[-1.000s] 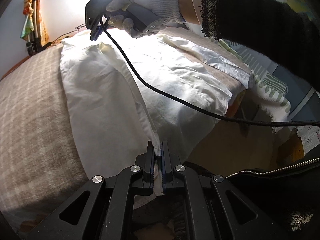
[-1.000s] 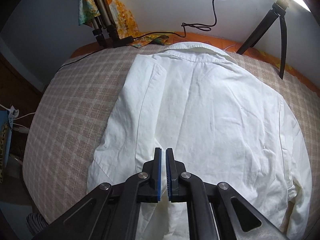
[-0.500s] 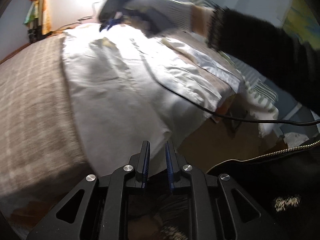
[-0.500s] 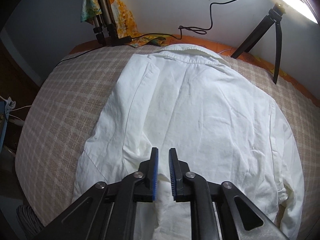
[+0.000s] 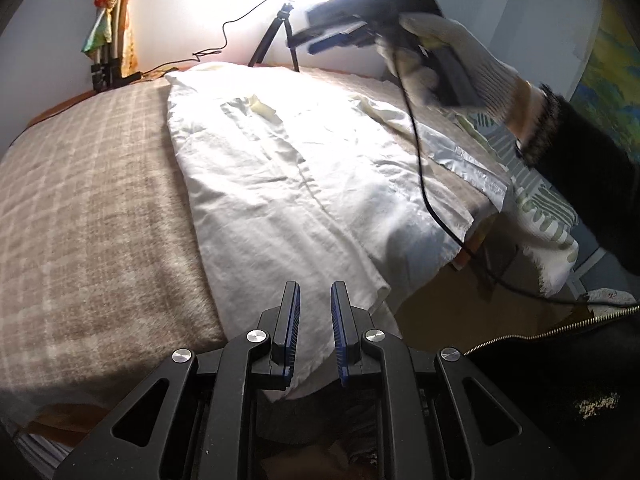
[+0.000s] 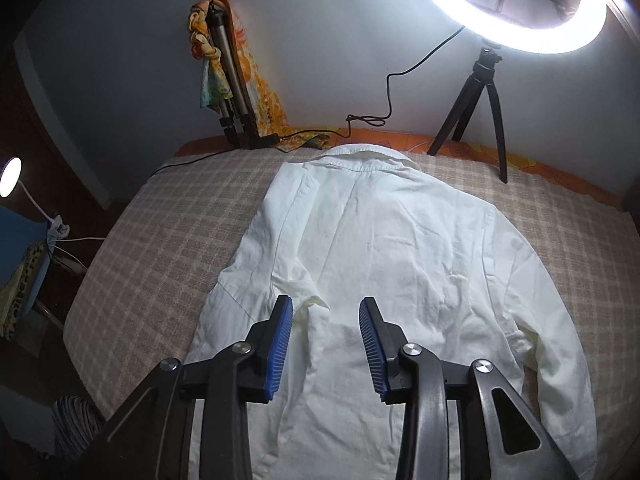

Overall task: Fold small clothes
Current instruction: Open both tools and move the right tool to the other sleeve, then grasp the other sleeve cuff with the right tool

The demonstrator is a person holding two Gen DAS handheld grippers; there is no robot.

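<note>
My left gripper (image 5: 314, 322) and right gripper (image 6: 325, 342) both have jaws apart, empty. The white shirt (image 6: 400, 272) lies ahead of them on the bed (image 6: 160, 248): one sleeve folded in, the rest unfolded.

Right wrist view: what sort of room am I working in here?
Probably a bedroom set up for filming. The white shirt lies spread on a bed under a checked blanket, a lit ring light on a small tripod stands at the far edge, and a second tripod leans against the wall.
</note>
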